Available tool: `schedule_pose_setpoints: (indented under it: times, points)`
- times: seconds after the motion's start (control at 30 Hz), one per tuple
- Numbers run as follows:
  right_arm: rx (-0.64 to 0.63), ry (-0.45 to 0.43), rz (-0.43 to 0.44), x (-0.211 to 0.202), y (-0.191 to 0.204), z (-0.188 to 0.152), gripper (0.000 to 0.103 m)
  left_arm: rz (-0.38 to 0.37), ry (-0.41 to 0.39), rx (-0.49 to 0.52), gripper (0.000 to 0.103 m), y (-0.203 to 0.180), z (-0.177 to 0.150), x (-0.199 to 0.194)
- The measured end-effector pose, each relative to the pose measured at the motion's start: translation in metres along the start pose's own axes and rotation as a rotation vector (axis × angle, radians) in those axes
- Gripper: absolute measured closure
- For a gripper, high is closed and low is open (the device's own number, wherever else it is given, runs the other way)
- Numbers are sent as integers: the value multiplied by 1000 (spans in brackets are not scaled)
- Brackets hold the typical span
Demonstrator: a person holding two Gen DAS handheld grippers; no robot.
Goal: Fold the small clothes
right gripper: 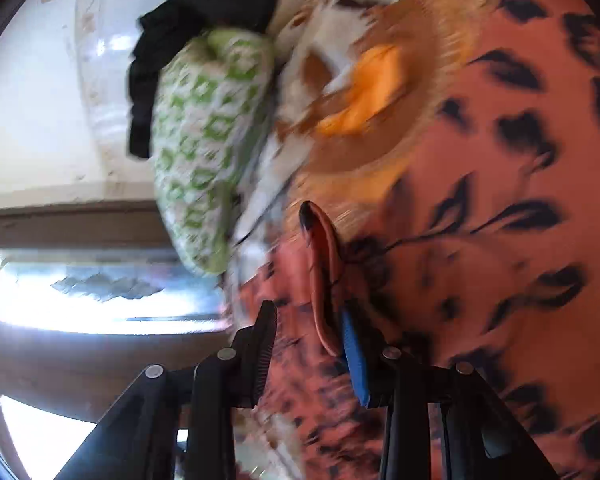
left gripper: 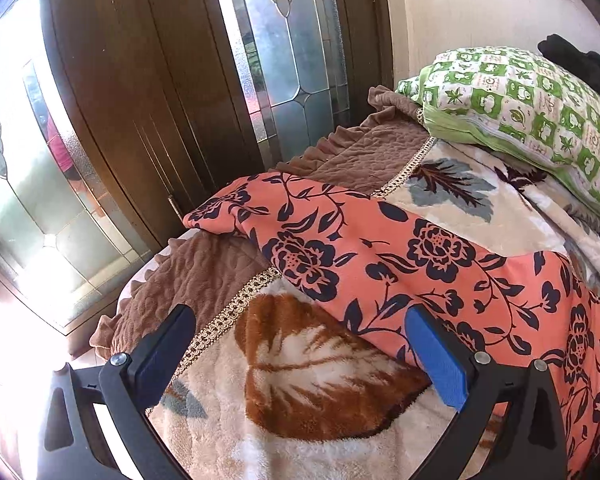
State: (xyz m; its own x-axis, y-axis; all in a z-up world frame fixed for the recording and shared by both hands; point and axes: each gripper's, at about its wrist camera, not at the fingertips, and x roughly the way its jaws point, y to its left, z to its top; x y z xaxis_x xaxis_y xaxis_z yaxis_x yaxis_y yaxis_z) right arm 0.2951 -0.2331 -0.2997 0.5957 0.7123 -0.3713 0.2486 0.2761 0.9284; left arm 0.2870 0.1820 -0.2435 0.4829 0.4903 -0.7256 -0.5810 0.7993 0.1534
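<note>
Coral floral garment (left gripper: 380, 248): one; green pillow (left gripper: 532, 108): one.

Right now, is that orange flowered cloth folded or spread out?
Partly folded: the orange flowered cloth lies in a long doubled band across the blanket.

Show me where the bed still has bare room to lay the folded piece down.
Free: the leaf-print blanket between the left gripper and the brown quilted border; a second patch between the coral floral garment and the green pillow. Crowded: the right side, under the garment, and the corner with pillow and black clothing.
</note>
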Motion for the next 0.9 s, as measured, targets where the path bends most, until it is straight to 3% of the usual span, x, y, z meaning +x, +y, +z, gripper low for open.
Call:
schedule_pose_setpoints:
  times: [0.13,0.17,0.2,0.27,0.33,0.5,0.6,0.67,0.73,0.8,0.9]
  points:
    - [-284,100,102,11,81,-32,67,-5,3,-1,0,1,-1,-1]
    - [-339,94,74,9,90,-37,60,-3,5,-5,0,2,-1,-1]
    - [-390,76,20,7,95,-41,47,0,6,-10,0,5,-1,0]
    - [-429,39,-84,4,86,-44,45,5,12,-26,0,10,-1,2]
    - [-351,34,-113,3,62,-37,46,3,23,-39,0,14,-2,4]
    - [-33,-297,-103,-42,-13,-6,47,2,26,-30,0,12,-2,5]
    - [136,-343,-167,-44,-51,11,50,-3,27,-25,0,7,-1,5]
    - [125,-327,-167,-34,-54,15,54,-13,32,-22,0,4,-1,5]
    - [30,-253,-206,-16,-34,16,53,-16,31,-13,0,0,-1,4]
    - [10,-139,-185,8,-20,8,53,-12,29,0,0,-3,-1,3]
    - [-120,-98,-127,30,24,-21,53,-12,35,-11,0,2,-1,5]
